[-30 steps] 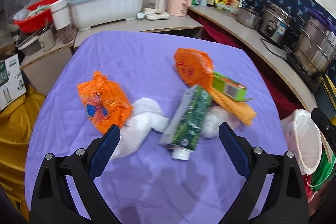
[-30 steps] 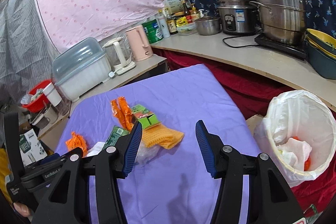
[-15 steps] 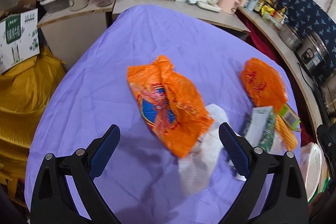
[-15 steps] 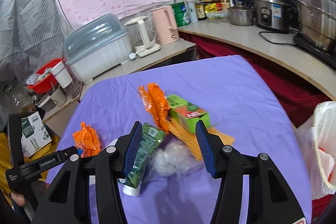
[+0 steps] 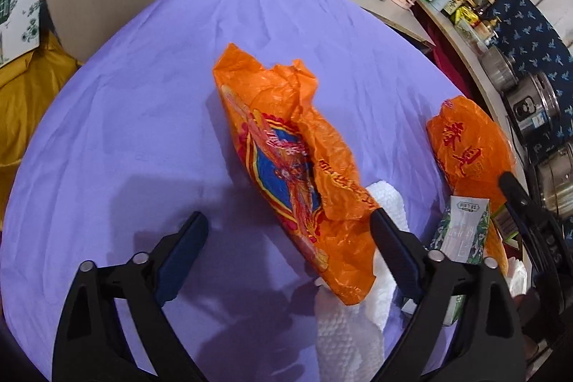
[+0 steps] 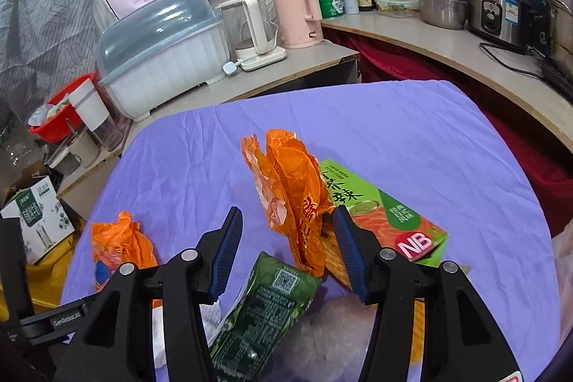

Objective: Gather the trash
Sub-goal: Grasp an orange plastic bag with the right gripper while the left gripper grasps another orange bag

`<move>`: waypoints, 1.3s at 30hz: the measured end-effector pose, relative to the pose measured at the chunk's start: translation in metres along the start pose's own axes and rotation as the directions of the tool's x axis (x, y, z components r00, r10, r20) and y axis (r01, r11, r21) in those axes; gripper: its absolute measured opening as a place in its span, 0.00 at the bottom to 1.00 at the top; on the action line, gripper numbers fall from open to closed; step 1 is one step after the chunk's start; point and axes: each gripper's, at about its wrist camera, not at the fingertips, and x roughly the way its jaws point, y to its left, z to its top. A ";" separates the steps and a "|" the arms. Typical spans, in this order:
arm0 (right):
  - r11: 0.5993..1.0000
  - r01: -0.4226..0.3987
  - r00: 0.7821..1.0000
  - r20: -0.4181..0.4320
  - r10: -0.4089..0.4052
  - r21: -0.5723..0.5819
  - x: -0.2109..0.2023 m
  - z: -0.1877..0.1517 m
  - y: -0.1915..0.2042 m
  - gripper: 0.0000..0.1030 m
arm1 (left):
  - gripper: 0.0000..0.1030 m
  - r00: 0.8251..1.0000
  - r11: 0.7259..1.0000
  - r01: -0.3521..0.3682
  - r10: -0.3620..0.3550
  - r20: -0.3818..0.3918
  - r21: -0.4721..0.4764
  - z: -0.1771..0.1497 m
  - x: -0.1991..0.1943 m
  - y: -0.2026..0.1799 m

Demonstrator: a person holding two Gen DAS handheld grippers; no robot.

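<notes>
Two hand-held tools hang over a tabletop (image 5: 118, 102) draped in purple cloth, where loose rubbish lies in a cluster. The left tool (image 5: 288, 228) points steeply down with its jaws wide but closing; the lower end of a crumpled orange bag with a blue and red print (image 5: 290, 163) lies in the gap between them, and neither pad presses on it. A white paper towel (image 5: 343, 324) lies under that bag's lower edge and passes beneath the tool's right-hand finger.

The right tool (image 6: 286, 238) stands about half open above a second orange bag with red lettering (image 6: 293, 196), which stands rumpled between the finger tips, near the right-hand pad; whether that pad touches the plastic is hard to tell from this angle. Just beside this bag, on its right, lies a green carton marked NB (image 6: 386, 217), flat on the cloth. Below the tool's fingers lies a dark green drink carton (image 6: 265, 314), partly hidden by the tool, over clear crumpled film (image 6: 322, 346). A ridged yellow-orange piece (image 6: 331, 256) shows between the second bag and the right-hand finger.

Behind the tabletop a side counter carries a white dish rack with a grey lid (image 6: 161, 52), a clear kettle (image 6: 250, 24) and a pink kettle (image 6: 297, 13).
</notes>
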 end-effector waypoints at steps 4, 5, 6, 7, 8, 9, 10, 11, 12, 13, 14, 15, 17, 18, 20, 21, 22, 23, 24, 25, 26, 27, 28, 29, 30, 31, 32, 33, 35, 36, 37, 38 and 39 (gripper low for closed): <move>1.000 -0.007 1.000 -0.013 0.007 0.000 0.009 0.000 0.000 0.30 | 0.49 0.999 0.998 0.047 -0.046 -0.009 0.031 -0.001 0.001 -0.010; 1.000 -0.010 1.000 -0.017 0.010 -0.004 0.009 0.001 0.001 0.19 | 0.36 0.998 0.997 0.059 -0.059 -0.013 0.041 -0.001 0.000 -0.013; 1.000 -0.012 1.000 -0.019 0.012 -0.008 0.009 0.001 0.001 0.16 | 0.31 0.997 0.996 0.071 -0.070 -0.016 0.056 -0.002 0.000 -0.018; 1.000 -0.016 1.000 -0.018 0.016 -0.008 0.007 0.001 0.002 0.10 | 0.29 0.998 0.996 0.063 -0.063 -0.011 0.065 -0.003 -0.001 -0.021; 1.000 -0.019 1.000 -0.012 0.019 -0.007 0.003 0.001 0.001 0.09 | 0.25 0.999 0.996 0.053 -0.053 -0.001 0.077 -0.003 -0.002 -0.025; 1.000 -0.021 1.000 -0.004 0.021 -0.006 0.000 0.002 0.001 0.08 | 0.21 0.999 0.995 0.045 -0.046 0.009 0.092 -0.004 -0.004 -0.028; 1.000 -0.027 1.000 0.008 0.027 -0.005 -0.006 0.003 0.001 0.08 | 0.18 0.999 0.994 0.036 -0.039 0.023 0.107 -0.005 -0.008 -0.032; 1.000 -0.029 0.999 0.021 0.029 -0.003 -0.012 0.004 0.000 0.07 | 0.16 0.999 0.993 0.035 -0.039 0.035 0.116 -0.005 -0.011 -0.035; 1.000 -0.029 0.999 0.031 0.029 -0.001 -0.017 0.006 -0.001 0.07 | 0.15 0.998 0.991 0.038 -0.043 0.042 0.125 -0.006 -0.014 -0.038; 0.999 -0.032 0.999 0.042 0.032 0.002 -0.024 0.007 -0.002 0.07 | 0.11 0.998 0.990 0.042 -0.049 0.050 0.134 -0.007 -0.019 -0.041; 0.999 -0.033 0.998 0.052 0.033 0.006 -0.029 0.009 -0.003 0.07 | 0.06 0.997 0.989 0.045 -0.054 0.057 0.141 -0.007 -0.023 -0.044; 0.999 -0.032 0.997 0.068 0.031 0.011 -0.037 0.010 -0.006 0.06 | 0.06 0.996 0.988 0.050 -0.059 0.061 0.147 -0.007 -0.026 -0.046; 0.999 -0.035 0.995 0.093 0.033 0.018 -0.052 0.014 -0.010 0.06 | 0.06 0.994 0.986 0.059 -0.072 0.078 0.157 -0.009 -0.036 -0.053; 0.999 -0.033 0.994 0.109 0.031 0.024 -0.061 0.015 -0.013 0.06 | 0.06 0.993 0.984 0.063 -0.078 0.084 0.164 -0.009 -0.040 -0.055; 0.999 -0.025 0.991 0.135 0.021 0.031 -0.077 0.017 -0.020 0.06 | 0.06 0.991 0.981 0.067 -0.087 0.103 0.184 -0.010 -0.049 -0.065; 0.999 -0.020 0.989 0.147 0.015 0.035 -0.084 0.018 -0.023 0.06 | 0.05 0.989 0.978 0.074 -0.097 0.112 0.194 -0.012 -0.055 -0.070; 0.999 -0.015 0.987 0.159 0.009 0.040 -0.092 0.017 -0.027 0.06 | 0.05 0.988 0.977 0.078 -0.103 0.117 0.200 -0.013 -0.058 -0.075; 0.999 -0.010 0.985 0.171 0.002 0.047 -0.102 0.018 -0.032 0.06 | 0.05 0.986 0.974 0.084 -0.111 0.122 0.209 -0.015 -0.062 -0.081; 0.999 -0.006 0.984 0.180 -0.004 0.053 -0.109 0.018 -0.036 0.06 | 0.05 0.985 0.972 0.089 -0.119 0.128 0.218 -0.016 -0.066 -0.086; 0.998 -0.001 0.982 0.191 -0.011 0.061 -0.117 0.017 -0.041 0.06 | 0.05 0.983 0.968 0.094 -0.128 0.134 0.231 -0.019 -0.071 -0.093; 0.998 0.004 0.979 0.201 -0.018 0.068 -0.124 0.016 -0.046 0.06 | 0.05 0.981 0.965 0.100 -0.137 0.138 0.242 -0.021 -0.076 -0.098; 0.997 0.012 0.977 0.212 -0.028 0.077 -0.133 0.015 -0.052 0.06 | 0.05 0.979 0.961 0.109 -0.149 0.140 0.256 -0.024 -0.080 -0.106; 0.996 0.021 0.974 0.223 -0.039 0.085 -0.142 0.014 -0.058 0.06 | 0.05 0.977 0.956 0.117 -0.160 0.141 0.270 -0.027 -0.084 -0.114; 0.995 0.028 0.972 0.231 -0.049 0.093 -0.149 0.012 -0.064 0.06 | 0.05 0.976 0.952 0.124 -0.169 0.141 0.282 -0.030 -0.087 -0.121; 0.994 0.033 0.970 0.237 -0.056 0.100 -0.154 0.011 -0.069 0.06 | 0.05 0.973 0.945 0.132 -0.181 0.141 0.298 -0.034 -0.091 -0.129; 0.993 0.039 0.968 0.244 -0.065 0.109 -0.161 0.010 -0.075 0.06 | 0.05 0.972 0.940 0.136 -0.187 0.141 0.312 -0.038 -0.093 -0.137; 0.992 0.046 0.965 0.250 -0.074 0.116 -0.168 0.008 -0.082 0.06 | 0.05 0.971 0.935 0.141 -0.195 0.141 0.325 -0.042 -0.095 -0.144; 0.991 0.053 0.963 0.257 -0.085 0.127 -0.176 0.006 -0.089 0.06 | 0.05 0.969 0.930 0.146 -0.203 0.139 0.338 -0.046 -0.096 -0.152; 0.987 0.065 0.958 0.267 -0.103 0.145 -0.188 0.001 -0.102 0.06 | 0.05 0.966 0.915 0.161 -0.223 0.131 0.370 -0.056 -0.100 -0.171; 0.985 0.073 0.956 0.271 -0.114 0.158 -0.195 -0.002 -0.111 0.06 | 0.05 0.964 0.907 0.168 -0.232 0.128 0.386 -0.062 -0.102 -0.181; 0.982 0.078 0.953 0.275 -0.123 0.169 -0.201 -0.005 -0.118 0.06 | 0.05 0.963 0.900 0.176 -0.242 0.122 0.400 -0.066 -0.103 -0.189; 0.980 0.083 0.951 0.279 -0.131 0.179 -0.206 -0.007 -0.125 0.06 | 0.05 0.961 0.893 0.183 -0.251 0.116 0.412 -0.071 -0.104 -0.197; 0.977 0.091 0.948 0.283 -0.144 0.191 -0.213 -0.011 -0.133 0.06 | 0.05 0.960 0.886 0.188 -0.258 0.113 0.423 -0.074 -0.105 -0.203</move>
